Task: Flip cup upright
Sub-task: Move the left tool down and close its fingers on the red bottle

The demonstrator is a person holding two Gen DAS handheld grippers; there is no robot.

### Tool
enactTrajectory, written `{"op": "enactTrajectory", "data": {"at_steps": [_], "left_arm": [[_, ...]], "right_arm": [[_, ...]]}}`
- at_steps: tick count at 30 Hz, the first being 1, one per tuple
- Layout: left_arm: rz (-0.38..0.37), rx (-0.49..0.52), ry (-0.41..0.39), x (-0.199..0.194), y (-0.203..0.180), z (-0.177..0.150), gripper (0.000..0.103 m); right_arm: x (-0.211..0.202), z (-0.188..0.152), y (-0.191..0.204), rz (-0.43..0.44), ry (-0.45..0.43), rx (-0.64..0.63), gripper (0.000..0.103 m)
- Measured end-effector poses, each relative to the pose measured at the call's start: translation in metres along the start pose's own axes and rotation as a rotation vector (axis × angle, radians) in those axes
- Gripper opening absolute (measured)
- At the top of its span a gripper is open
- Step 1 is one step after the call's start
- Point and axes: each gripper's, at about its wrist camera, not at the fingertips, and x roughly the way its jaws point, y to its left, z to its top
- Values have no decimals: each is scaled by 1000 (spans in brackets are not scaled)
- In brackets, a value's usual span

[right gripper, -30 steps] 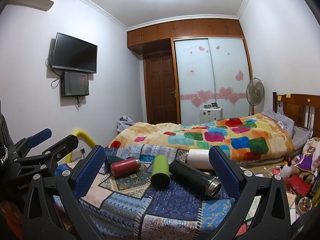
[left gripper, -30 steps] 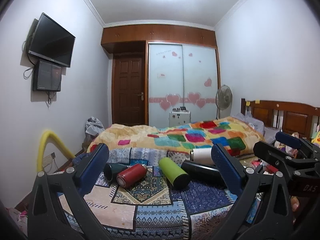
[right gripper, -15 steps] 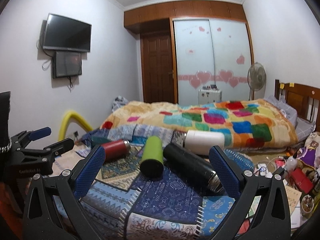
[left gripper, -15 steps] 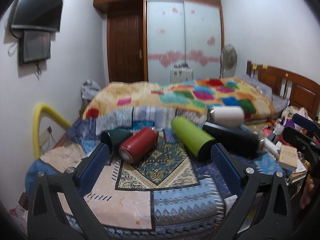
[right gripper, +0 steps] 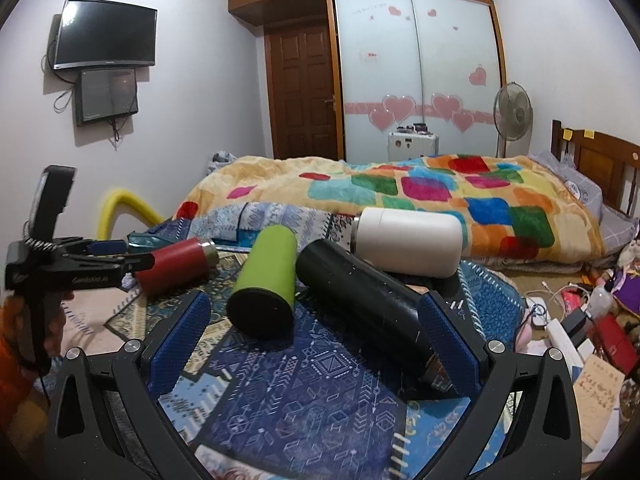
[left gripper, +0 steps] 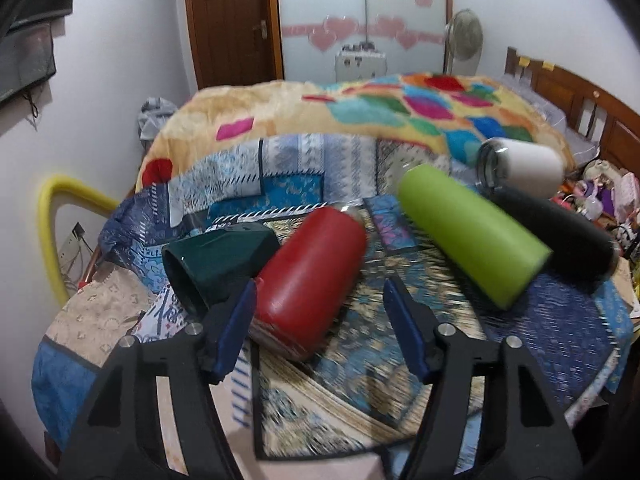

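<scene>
Left wrist view, left to right. A green cup (left gripper: 218, 266) lies on its side just beyond the left finger (left gripper: 236, 330) of the left claw (left gripper: 320, 330), its open mouth turned toward the camera and to the left. It touches the red cup (left gripper: 310, 280), which also lies on its side. The red cup's near end sits between the two blue pads, close against the left one and clear of the right finger (left gripper: 404, 332). The left claw's jaws stand apart and grip nothing. Further right, beyond the right finger, a lime cup (left gripper: 472, 236) lies on its side, then a black flask (left gripper: 560, 236) beside it, with a white cup (left gripper: 524, 166) behind both. All rest on a patterned cloth (left gripper: 352, 368). This view is motion-blurred.

Right wrist view, left to right. The left claw (right gripper: 120, 258) appears at the far left, reaching toward the red cup (right gripper: 176, 266); its fingertips are hard to separate here. The right claw (right gripper: 316, 344) is spread wide and holds nothing. The lime cup (right gripper: 266, 282) lies just ahead, between its fingers and nearer the left one. The black flask (right gripper: 368, 306) lies diagonally, its near end against the inner face of the right finger (right gripper: 450, 350); whether they touch cannot be told. The white cup (right gripper: 408, 242) lies beyond the flask.
</scene>
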Motion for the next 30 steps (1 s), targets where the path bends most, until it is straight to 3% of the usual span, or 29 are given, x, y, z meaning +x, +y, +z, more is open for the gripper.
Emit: {"op": "enactTrajectory", "data": {"at_steps": [5, 11, 16, 19, 25, 30], "left_arm": [[-21, -12, 59, 25, 14, 5, 66], [-11, 18, 58, 28, 8, 5, 65], [-116, 44, 71, 11, 0, 9, 65], [-127, 68, 92, 14, -3, 18, 66], [-136, 115, 233, 57, -8, 29, 66], [-132, 128, 252, 68, -15, 27, 68]], "right_arm": [[8, -2, 0, 10, 15, -7, 103], [17, 2, 2, 20, 11, -14, 103], [17, 4, 1, 23, 4, -8, 103], [19, 5, 1, 25, 1, -4, 103], [19, 1, 1, 31, 1, -1, 103], [23, -1, -2, 28, 10, -3, 103]]}}
